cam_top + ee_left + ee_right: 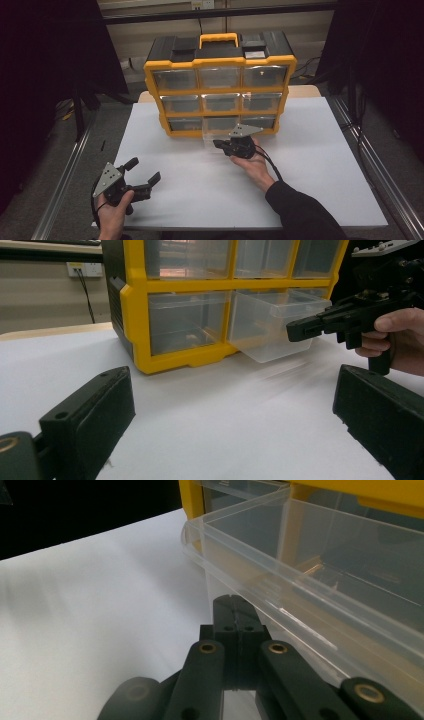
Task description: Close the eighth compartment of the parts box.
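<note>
Clear plastic drawer (216,134) sits pulled partway out of the bottom row, middle slot, of the yellow-and-black organizer (220,82). Organizer stands upright at the far side of the white bench (310,165), nine see-through drawers in a three-by-three grid, yellow carry handle (218,39) on top.

Right hand-held gripper (220,145) is at the drawer's front, jaws fully together. In the right gripper view the closed jaw tips sit just under the drawer's front rim (280,600), against or right beside the front wall; can't tell whether any plastic is pinched between them. Left gripper view shows the same gripper (300,330) with its tips at the drawer's (272,322) front right corner, person's hand (400,340) wrapped around its body.

Left hand-held gripper (145,172) is low on the bench near the front left corner, well apart from the organizer, jaws spread wide with nothing between them. Its own view shows both black jaws standing far apart over bare white bench (225,430), pointed toward the organizer's (135,305) lower left corner.

Bottom left drawer (187,322) is pushed in; something small lies inside it, too blurred to identify.
</note>
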A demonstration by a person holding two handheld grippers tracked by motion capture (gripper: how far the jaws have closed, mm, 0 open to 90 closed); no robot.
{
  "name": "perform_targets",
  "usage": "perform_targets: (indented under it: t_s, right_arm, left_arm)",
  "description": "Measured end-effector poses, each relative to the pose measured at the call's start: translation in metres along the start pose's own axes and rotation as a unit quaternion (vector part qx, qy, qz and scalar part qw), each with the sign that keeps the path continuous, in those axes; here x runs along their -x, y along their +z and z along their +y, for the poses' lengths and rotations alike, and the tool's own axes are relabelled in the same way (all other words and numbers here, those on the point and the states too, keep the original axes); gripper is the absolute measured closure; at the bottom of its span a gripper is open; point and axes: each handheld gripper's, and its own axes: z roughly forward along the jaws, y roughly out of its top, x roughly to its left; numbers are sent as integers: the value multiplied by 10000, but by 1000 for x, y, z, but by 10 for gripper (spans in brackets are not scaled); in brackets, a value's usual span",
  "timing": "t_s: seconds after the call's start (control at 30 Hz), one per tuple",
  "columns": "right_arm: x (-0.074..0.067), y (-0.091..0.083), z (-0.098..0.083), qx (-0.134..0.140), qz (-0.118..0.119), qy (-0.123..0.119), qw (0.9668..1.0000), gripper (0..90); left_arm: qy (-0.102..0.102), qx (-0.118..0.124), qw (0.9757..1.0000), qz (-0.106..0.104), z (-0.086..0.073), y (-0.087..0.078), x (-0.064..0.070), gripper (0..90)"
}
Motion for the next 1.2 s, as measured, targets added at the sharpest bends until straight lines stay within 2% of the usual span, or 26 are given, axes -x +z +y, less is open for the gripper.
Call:
perform_targets:
  t_s: [0.37, 1.2]
  right_arm:
    - [3, 3, -1, 22, -63, 34, 10000, 900]
    - [8, 6, 1, 37, -151, 53, 9999, 900]
  left_arm:
    - [-82, 12, 10000, -27, 0, 1, 1, 32]
    - [-79, 12, 10000, -26, 0, 1, 1, 32]
